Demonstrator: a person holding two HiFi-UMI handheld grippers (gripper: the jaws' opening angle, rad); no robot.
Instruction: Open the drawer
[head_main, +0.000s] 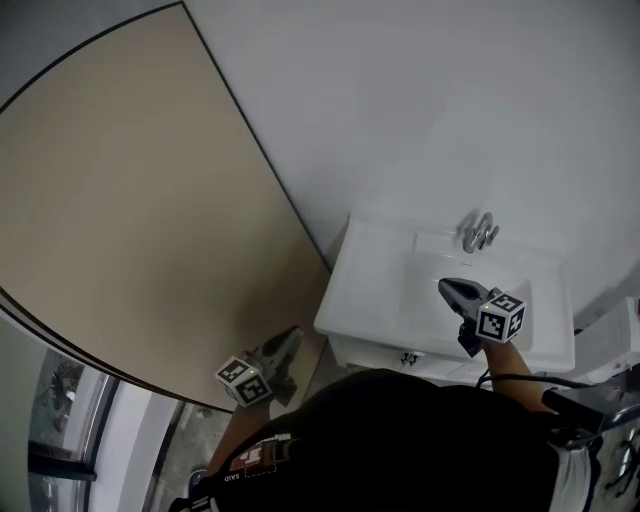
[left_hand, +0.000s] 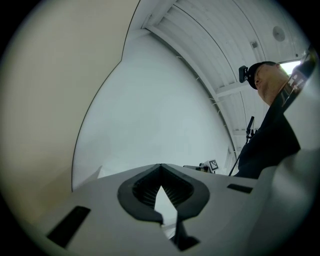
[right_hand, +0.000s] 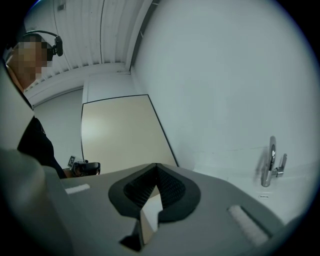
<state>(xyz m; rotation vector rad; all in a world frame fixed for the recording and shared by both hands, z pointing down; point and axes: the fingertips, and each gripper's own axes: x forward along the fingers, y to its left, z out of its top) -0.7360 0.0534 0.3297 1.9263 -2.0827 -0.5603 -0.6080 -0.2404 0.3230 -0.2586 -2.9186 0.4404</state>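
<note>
My left gripper (left_hand: 160, 166) and right gripper (right_hand: 156, 166) both have their jaws closed tip to tip, gripping nothing. The right one hangs over the white sink (head_main: 368, 262), near its tap (head_main: 480, 232). The left is beside a beige panel (head_main: 130, 200). The drawer (head_main: 400, 358) sits under the sink's front edge.

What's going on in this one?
A person stands at a white sink with a two-jaw gripper in each hand. The right gripper hangs over the basin, short of the faucet. The left gripper is off to the left, near a beige panel. Both have their jaws together with nothing between them. Neither is touching anything, and no drawer is being handled.
</note>
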